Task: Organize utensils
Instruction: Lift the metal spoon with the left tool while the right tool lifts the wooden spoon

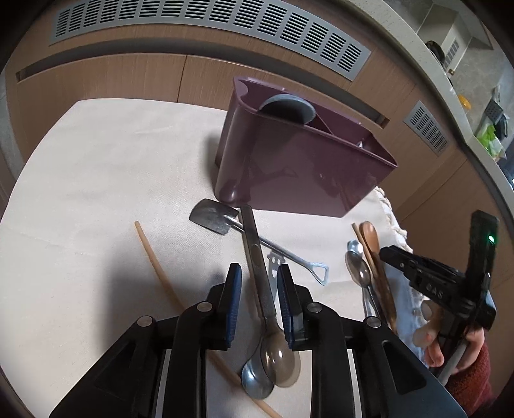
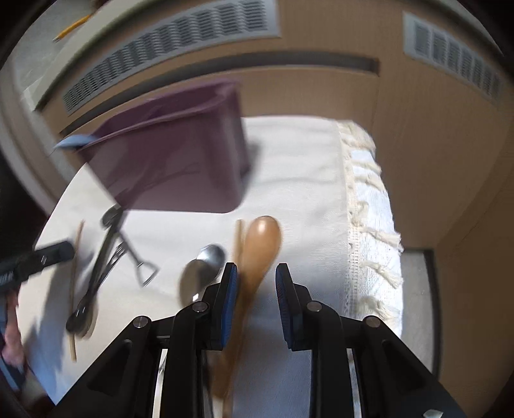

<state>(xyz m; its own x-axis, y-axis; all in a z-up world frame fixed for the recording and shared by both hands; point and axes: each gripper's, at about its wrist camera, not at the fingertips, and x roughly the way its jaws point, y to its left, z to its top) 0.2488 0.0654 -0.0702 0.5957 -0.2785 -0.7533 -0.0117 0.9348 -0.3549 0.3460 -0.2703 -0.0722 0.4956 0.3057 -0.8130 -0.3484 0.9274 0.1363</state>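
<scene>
A purple utensil holder [image 1: 298, 160] stands on a white cloth [image 1: 96, 180], with a grey round thing [image 1: 287, 107] in its left compartment. My left gripper [image 1: 258, 276] is open above a steel spoon [image 1: 260, 289] that lies across a small shovel-shaped spoon [image 1: 218, 218]. A smoky plastic spoon [image 1: 282, 363] and a wooden chopstick [image 1: 157, 267] lie beside them. My right gripper [image 2: 257, 276] is open, its jaws on either side of a wooden spoon [image 2: 257, 244]. A steel spoon [image 2: 202, 267] lies left of it. The holder [image 2: 173, 160] is blurred in the right wrist view.
Wooden cabinet fronts [image 1: 128, 74] with grey vents [image 1: 205, 25] stand behind the table. The cloth's fringed edge [image 2: 369, 225] runs along the right. The right gripper's body and the hand holding it show in the left wrist view [image 1: 449, 289].
</scene>
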